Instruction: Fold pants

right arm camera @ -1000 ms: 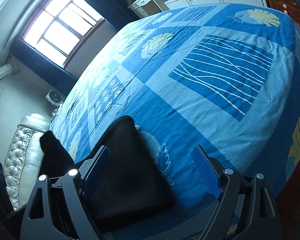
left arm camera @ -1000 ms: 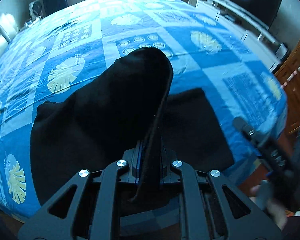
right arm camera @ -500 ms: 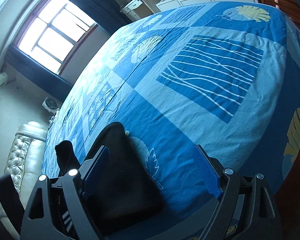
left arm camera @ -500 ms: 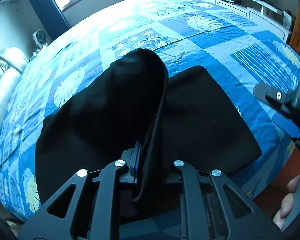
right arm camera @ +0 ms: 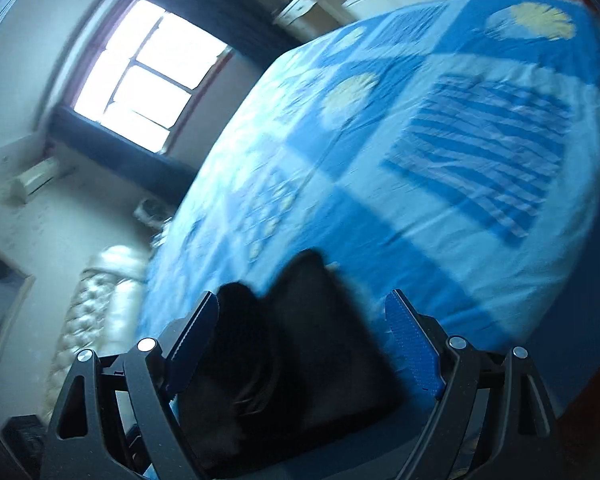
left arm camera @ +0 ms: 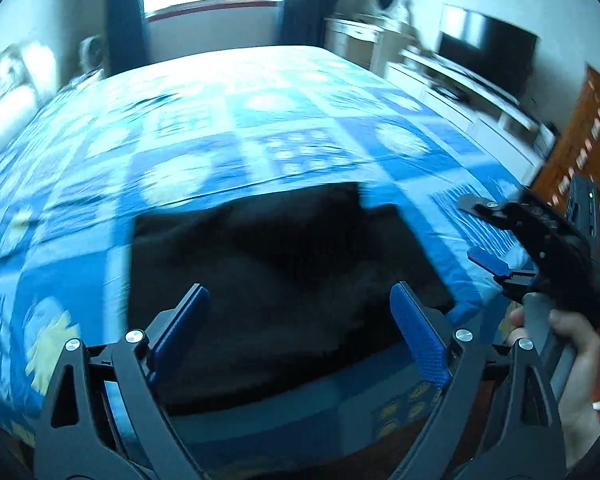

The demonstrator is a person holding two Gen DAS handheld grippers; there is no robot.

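Pants point(left arm camera: 288, 276) lie folded in a dark, roughly square stack at the near edge of the bed point(left arm camera: 260, 128). Left gripper point(left arm camera: 300, 320) and right gripper point(right arm camera: 304, 340) both gape wide, holding nothing; folding looks nearly finished, perhaps only tidying left.

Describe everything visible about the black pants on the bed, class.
The black pants look like soft, matte fabric, folded into a rough rectangle with one layer overlapping another. They lie flat near the front edge of the blue patterned bedspread. Neither open hand-held gripper, left or right, grips them.
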